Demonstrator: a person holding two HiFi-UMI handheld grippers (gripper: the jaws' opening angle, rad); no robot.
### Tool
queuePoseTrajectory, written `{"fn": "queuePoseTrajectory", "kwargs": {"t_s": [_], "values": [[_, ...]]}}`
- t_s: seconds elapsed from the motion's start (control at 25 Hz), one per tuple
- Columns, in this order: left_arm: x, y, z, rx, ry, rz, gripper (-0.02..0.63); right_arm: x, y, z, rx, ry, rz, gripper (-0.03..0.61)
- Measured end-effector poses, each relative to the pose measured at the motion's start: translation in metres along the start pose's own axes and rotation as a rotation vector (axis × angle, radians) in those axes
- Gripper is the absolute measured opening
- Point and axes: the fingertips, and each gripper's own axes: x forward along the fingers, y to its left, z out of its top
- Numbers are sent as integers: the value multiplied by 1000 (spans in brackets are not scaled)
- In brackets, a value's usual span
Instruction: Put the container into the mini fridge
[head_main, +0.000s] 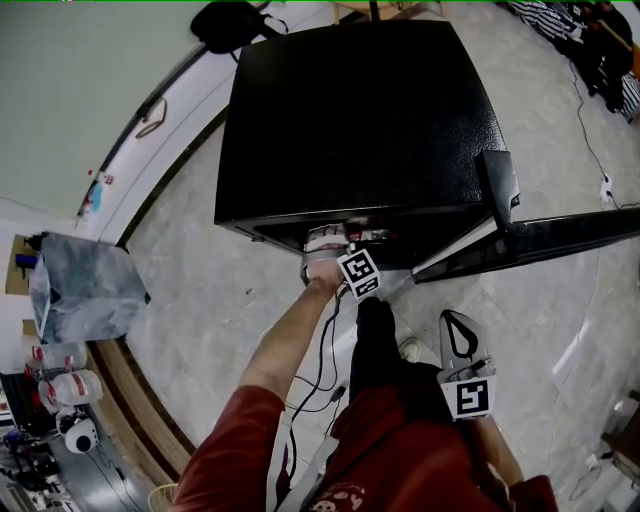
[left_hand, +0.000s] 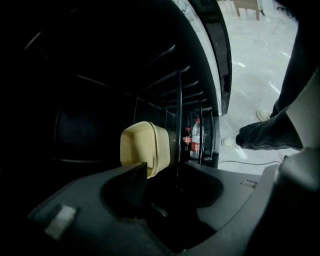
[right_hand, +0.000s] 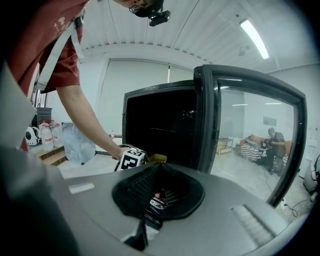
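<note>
The black mini fridge (head_main: 360, 110) stands on the floor with its glass door (head_main: 560, 235) swung open to the right. My left gripper (head_main: 328, 240) reaches into the opening. In the left gripper view a cream lidded container (left_hand: 142, 147) sits inside the dark fridge, just past the left fingertip (left_hand: 136, 172). The left gripper (left_hand: 170, 172) is open, its jaws wide and not pressing the container. My right gripper (head_main: 455, 318) hangs back near my leg, shut and empty. In the right gripper view its jaws (right_hand: 159, 166) meet, facing the fridge (right_hand: 160, 125) and the container (right_hand: 156, 158).
Two bottles (left_hand: 192, 140) stand in the door rack. A silvery plastic bag (head_main: 85, 285) and water bottles (head_main: 60, 370) are at the left wall. Cables (head_main: 320, 370) trail over the marble floor. My own leg and shoe (left_hand: 260, 135) are beside the door.
</note>
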Motion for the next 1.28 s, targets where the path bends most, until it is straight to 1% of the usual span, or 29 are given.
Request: {"fn": "queuePoseTrajectory", "kwargs": {"t_s": [0.08,0.24,0.56,0.64,0.76,0.88,0.96,1.08,1.2,1.28], "values": [[-10,-5,-1,-16,-10,5,202,-3,3,-2,-16,7,12,0],[-33,-24,-7,-38,-24,2,202,-9,12,-7,-4,13,31,0],[-83,-91,-27,-120,-17,-46,202,-20,34,-3,-18,-27,82,0],[-94,-109,-31,-146,-16,-61,201,-24,39,-6,-25,-22,96,0],[-111,-137,-38,-216,-2,-91,196,-29,42,-10,-14,-28,107,0],[-130,-160,-43,-282,-2,-110,190,-36,41,-15,9,-26,99,0],[-142,-170,-47,-330,-4,-112,189,-39,41,-18,-14,-15,96,0],[-165,-181,-55,-397,-9,-114,189,-39,45,-21,-90,0,98,0],[-189,-181,-56,-471,-37,-97,189,-35,43,-18,-46,-11,101,0],[-207,-177,-56,-529,-54,-81,189,-32,41,-12,-35,-26,103,0]]}}
